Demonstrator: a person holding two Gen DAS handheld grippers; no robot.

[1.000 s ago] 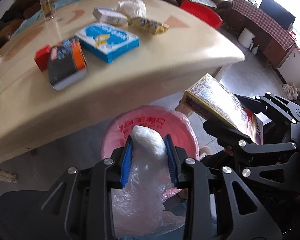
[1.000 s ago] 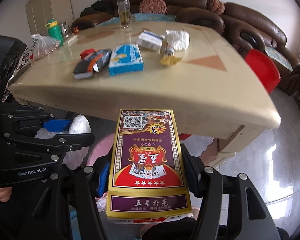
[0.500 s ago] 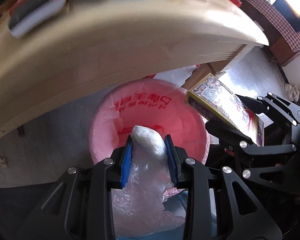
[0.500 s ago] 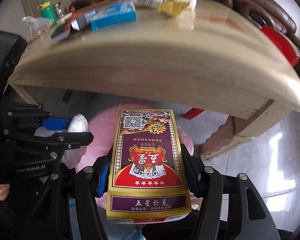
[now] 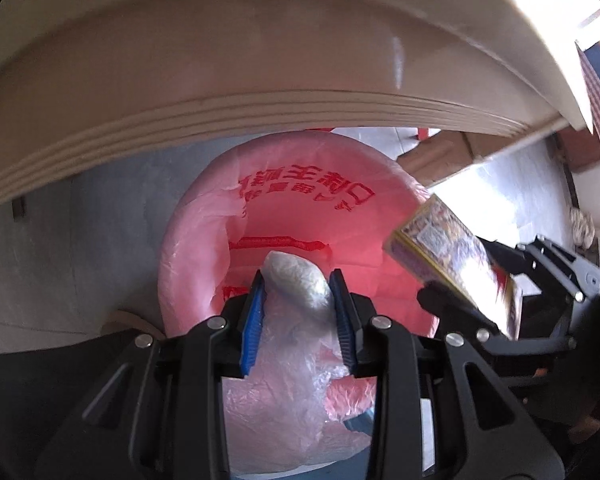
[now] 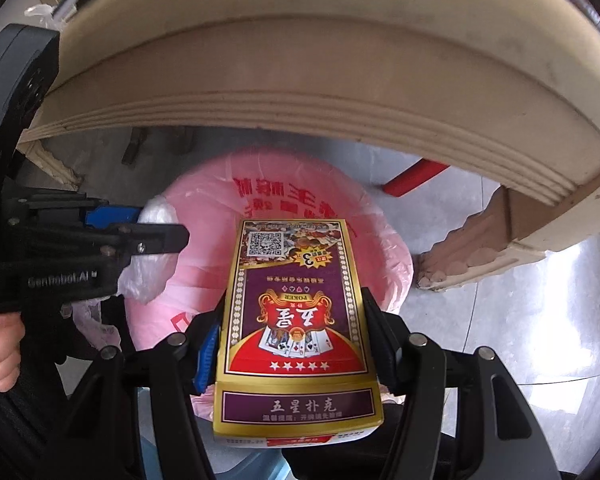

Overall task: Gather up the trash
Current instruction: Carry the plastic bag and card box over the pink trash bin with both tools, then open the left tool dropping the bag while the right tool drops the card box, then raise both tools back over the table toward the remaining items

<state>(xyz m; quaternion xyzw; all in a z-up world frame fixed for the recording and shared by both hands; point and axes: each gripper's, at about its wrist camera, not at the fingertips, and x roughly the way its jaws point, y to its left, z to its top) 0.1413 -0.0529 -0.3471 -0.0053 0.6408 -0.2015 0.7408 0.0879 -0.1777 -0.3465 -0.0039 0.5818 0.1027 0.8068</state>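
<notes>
Two pieces in hand: neither dropped yet, both poised over the bin.
Left wrist view: left gripper (image 5: 298, 294) clamps a crumpled clear plastic bag (image 5: 292, 344) above the near side of the pink-lined trash bin (image 5: 204, 216), under the table edge (image 5: 220, 92).
Bin contents: no trash visible on the liner.
Right wrist view: right gripper (image 6: 294, 320) pinches a playing-card box (image 6: 296, 320) over the bin's right half.
Left to do: release both; whatever remains on the tabletop is barely visible from here.
</notes>
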